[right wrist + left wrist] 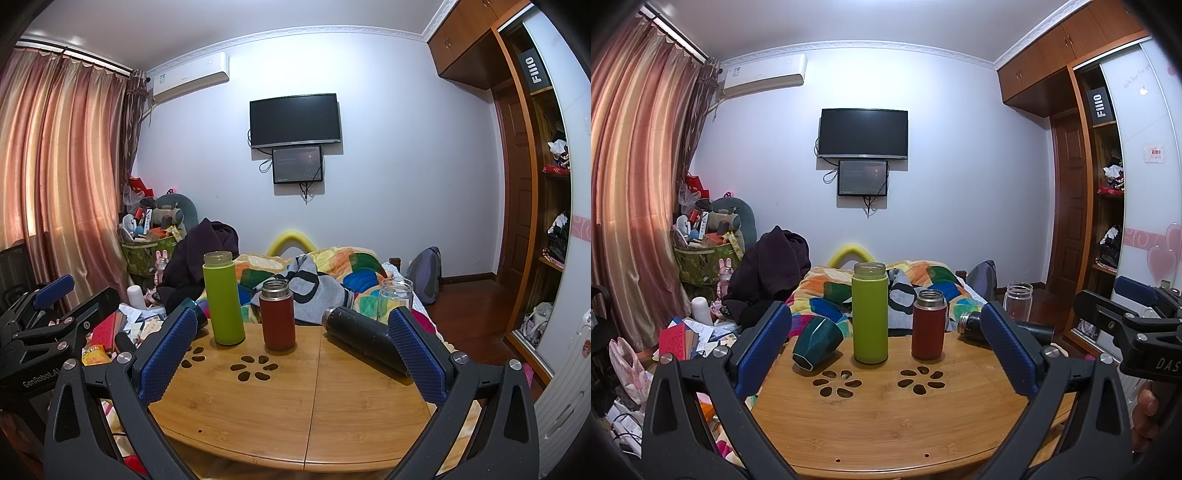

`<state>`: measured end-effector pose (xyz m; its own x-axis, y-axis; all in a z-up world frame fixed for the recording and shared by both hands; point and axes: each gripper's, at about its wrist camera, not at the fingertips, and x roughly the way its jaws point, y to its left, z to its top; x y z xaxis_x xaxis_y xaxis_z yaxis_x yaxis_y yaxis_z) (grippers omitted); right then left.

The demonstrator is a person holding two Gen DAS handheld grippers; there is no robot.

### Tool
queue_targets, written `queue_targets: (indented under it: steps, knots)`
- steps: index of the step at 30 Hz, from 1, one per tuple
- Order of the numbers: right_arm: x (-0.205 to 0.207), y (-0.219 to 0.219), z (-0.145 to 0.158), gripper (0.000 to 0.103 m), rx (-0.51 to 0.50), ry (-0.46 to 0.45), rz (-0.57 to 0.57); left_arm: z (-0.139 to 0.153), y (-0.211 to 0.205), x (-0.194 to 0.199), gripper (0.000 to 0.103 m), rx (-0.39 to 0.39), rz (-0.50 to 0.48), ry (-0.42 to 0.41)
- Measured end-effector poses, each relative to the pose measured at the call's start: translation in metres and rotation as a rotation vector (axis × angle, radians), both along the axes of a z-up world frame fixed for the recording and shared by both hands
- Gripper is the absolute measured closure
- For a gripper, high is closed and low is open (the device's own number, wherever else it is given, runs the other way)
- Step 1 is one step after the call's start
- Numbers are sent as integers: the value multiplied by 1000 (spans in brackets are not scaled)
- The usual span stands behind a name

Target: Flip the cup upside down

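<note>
Both grippers are hovering above the near side of the bamboo table (886, 424), jaws spread wide and gripping nothing. The left gripper (886, 347) is facing the table's middle, its blue pads (762, 347) flanking the view; the right gripper (291, 354) is sitting off to its right, also released, and is showing at the edge of the left wrist view. The dark green cup (817, 343) is lying tipped on its side near the table's far left edge, mouth pointing toward the camera and down-left, just left of the lime green bottle (870, 312). In the right wrist view the cup is mostly hiding behind the left pad. The lime bottle is standing upright, lid off, with a red flask (929, 325) upright just to its right, also uncapped. A black flask (364, 338) is lying on its side toward the table's right edge, and a clear glass jar (395, 299) is standing behind it. A colourful quilt (923, 280) is bunching up on the bed beyond the table.
</note>
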<state>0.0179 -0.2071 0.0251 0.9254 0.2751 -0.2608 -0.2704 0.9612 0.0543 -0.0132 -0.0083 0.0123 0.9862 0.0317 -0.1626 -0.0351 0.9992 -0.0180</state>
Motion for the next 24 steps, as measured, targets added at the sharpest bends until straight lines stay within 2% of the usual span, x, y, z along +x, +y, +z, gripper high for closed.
queue_targets:
  steps: [24]
  knots:
    - [-1, 0, 1, 0, 0, -1, 0, 3, -2, 0, 0, 3, -1, -3]
